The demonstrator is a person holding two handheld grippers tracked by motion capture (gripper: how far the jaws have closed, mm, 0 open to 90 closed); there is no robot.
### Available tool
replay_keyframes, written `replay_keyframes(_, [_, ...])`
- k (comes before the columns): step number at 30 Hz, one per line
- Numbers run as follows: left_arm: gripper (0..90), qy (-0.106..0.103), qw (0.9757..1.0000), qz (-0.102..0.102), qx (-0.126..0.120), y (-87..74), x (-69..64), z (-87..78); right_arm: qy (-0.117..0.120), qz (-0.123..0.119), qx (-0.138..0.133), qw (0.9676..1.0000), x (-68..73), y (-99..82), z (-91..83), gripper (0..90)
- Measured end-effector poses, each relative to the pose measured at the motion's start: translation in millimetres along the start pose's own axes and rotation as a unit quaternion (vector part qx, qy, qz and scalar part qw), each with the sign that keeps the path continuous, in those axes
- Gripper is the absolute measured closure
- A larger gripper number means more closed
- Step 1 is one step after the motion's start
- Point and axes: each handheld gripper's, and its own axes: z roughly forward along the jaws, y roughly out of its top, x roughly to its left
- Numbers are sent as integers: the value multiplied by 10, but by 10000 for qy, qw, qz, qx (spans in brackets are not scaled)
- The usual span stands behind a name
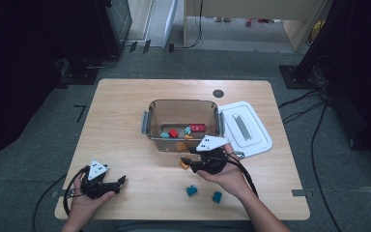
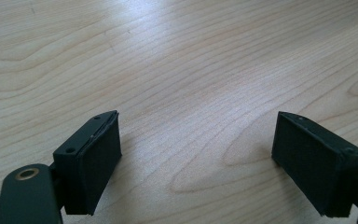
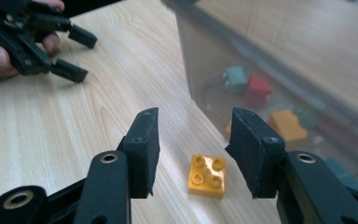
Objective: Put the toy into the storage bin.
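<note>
A small orange brick (image 3: 207, 176) lies studs-up on the wooden table (image 1: 125, 121), just outside the near wall of a clear plastic bin (image 1: 181, 101). My right gripper (image 3: 193, 135) hangs low over the orange brick (image 1: 184, 165); its jaws stand open, one on each side of the brick, neither pad touching it. In the high view the right gripper (image 1: 188, 161) points left along the bin's front. My left gripper (image 1: 121, 182) rests at the table's near left, open over bare wood, nothing between its jaws (image 2: 196, 140).
The bin (image 3: 242, 56) holds several bricks, red (image 1: 173, 133), teal (image 1: 164, 134) and orange (image 1: 180, 146). A white lid (image 1: 245, 128) lies to its right. Two teal bricks (image 1: 191, 190) (image 1: 217, 196) sit near the front edge. The left gripper (image 3: 77, 55) shows far off.
</note>
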Motion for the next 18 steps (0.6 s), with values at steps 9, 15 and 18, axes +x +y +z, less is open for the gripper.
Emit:
replay_keyframes(9, [155, 0, 10000, 9, 7, 0, 1, -1, 15, 73, 227, 9997, 25, -178, 242, 534])
replay_keyframes(15, [155, 0, 10000, 9, 7, 0, 1, -1, -66, 104, 337, 9994, 5, -238, 347, 529])
replay_keyframes(18, [155, 0, 10000, 8, 8, 0, 1, -1, -100, 113, 412, 9990, -2, -275, 397, 531])
